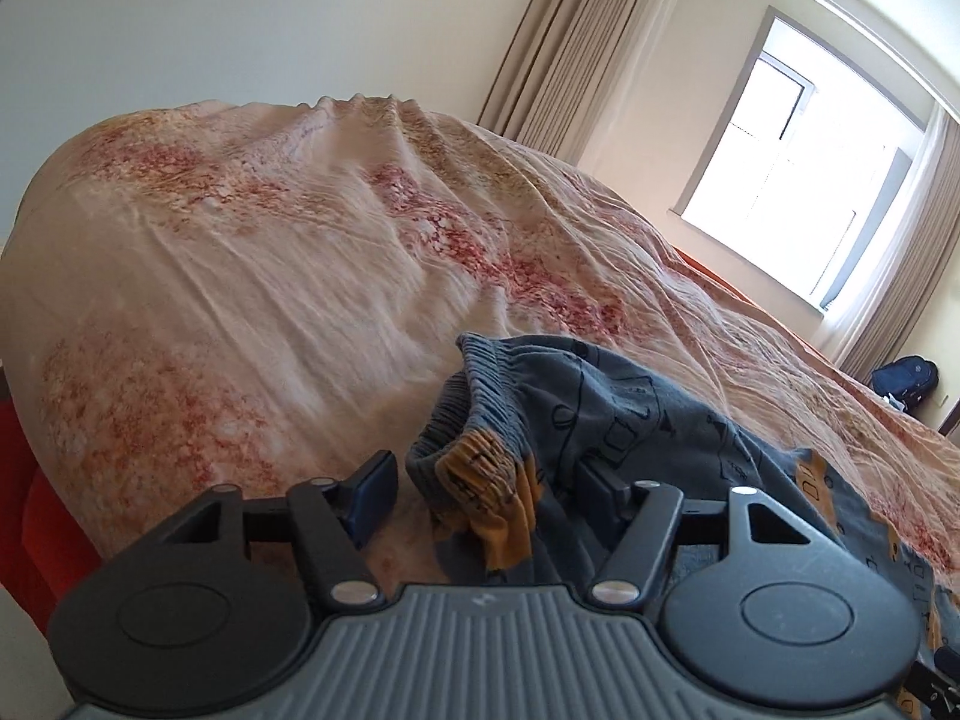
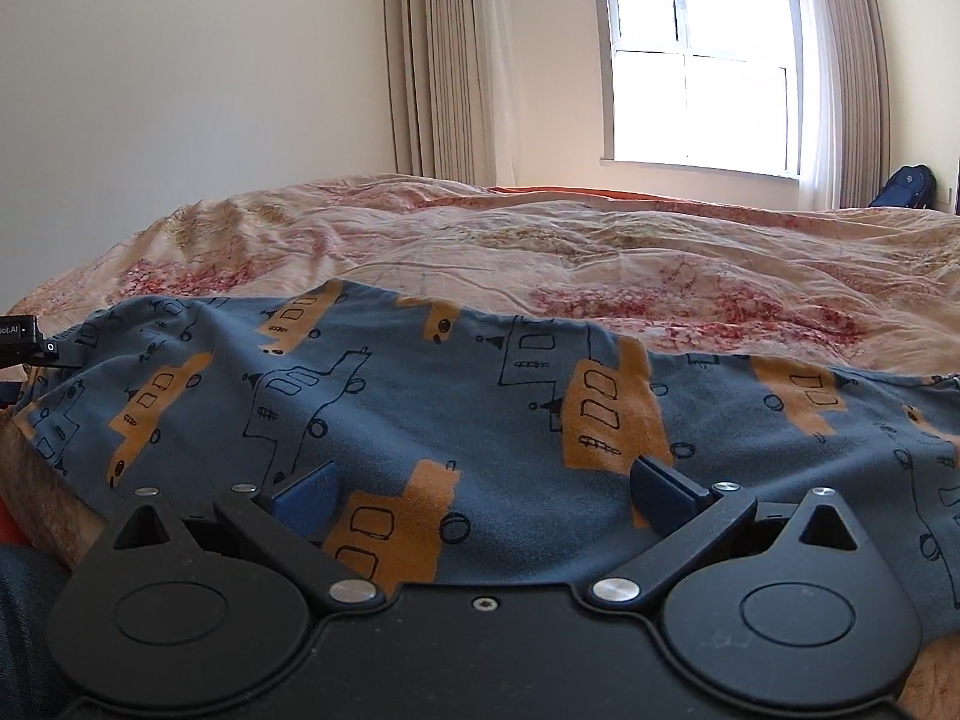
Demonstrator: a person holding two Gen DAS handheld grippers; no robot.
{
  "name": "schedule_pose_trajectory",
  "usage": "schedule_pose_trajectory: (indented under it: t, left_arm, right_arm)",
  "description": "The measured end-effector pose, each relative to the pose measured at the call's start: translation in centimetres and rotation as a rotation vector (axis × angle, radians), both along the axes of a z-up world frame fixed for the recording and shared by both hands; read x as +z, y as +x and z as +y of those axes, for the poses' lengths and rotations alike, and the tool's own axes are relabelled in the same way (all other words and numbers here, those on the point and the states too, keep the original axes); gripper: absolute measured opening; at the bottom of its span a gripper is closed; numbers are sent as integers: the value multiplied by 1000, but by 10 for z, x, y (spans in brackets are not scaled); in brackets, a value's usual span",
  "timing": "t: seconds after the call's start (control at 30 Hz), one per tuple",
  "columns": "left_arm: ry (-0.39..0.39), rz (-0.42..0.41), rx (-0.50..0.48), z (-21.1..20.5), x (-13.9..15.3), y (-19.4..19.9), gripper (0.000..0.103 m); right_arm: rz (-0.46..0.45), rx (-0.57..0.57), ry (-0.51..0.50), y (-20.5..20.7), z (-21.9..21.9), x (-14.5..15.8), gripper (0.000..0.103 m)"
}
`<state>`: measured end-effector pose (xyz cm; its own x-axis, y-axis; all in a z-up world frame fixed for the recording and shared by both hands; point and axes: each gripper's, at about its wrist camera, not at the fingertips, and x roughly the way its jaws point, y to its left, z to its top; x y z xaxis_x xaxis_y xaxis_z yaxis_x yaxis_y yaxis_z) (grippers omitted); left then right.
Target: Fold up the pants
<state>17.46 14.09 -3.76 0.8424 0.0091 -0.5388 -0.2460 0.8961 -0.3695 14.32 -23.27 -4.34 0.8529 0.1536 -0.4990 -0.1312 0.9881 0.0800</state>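
1. My left claw point(image 1: 486, 483) stands part open around the bunched waistband of the pants point(image 1: 606, 396); I can't tell if it grips.
2. My right claw point(image 2: 486, 489) gapes wide, empty, low over the pants point(image 2: 420, 396) lying on the bed point(image 2: 600, 246).

Bright window point(image 2: 702, 66) glare; fisheye edges bend, darken.

Left gripper point(image 1: 489, 495) jaws part-open, tilted downward. Right gripper point(image 2: 486, 489) jaws spread wide, tilted downward.

A home bedroom — floral bedspread point(image 2: 600, 240), long curtains point(image 2: 444, 60), bright window point(image 2: 696, 54).
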Motion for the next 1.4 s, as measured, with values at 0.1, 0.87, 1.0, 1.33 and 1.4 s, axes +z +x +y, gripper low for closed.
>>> schedule_pose_trajectory:
  t: [0.1,0.87,1.0,1.33,1.4]
  left_arm:
    - [-44,3,21,5,-1,-1,42]
    - [155,46,66,-19,24,-15,36]
    - [215,15,76,-30,34,-22,82]
    - [345,-73,-124,-131,51,-11,102]
    - [332,-66,-227,-158,50,0,102]
  right_arm:
    - [-3,-4,-3,0,1,-1,103]
    - [-24,-14,14,-11,-10,0,102]
    - [-43,-7,-6,-15,-10,-2,102]
    - [-118,-57,-46,-31,-38,-2,102]
    - [-124,-86,-61,-36,-54,-3,102]
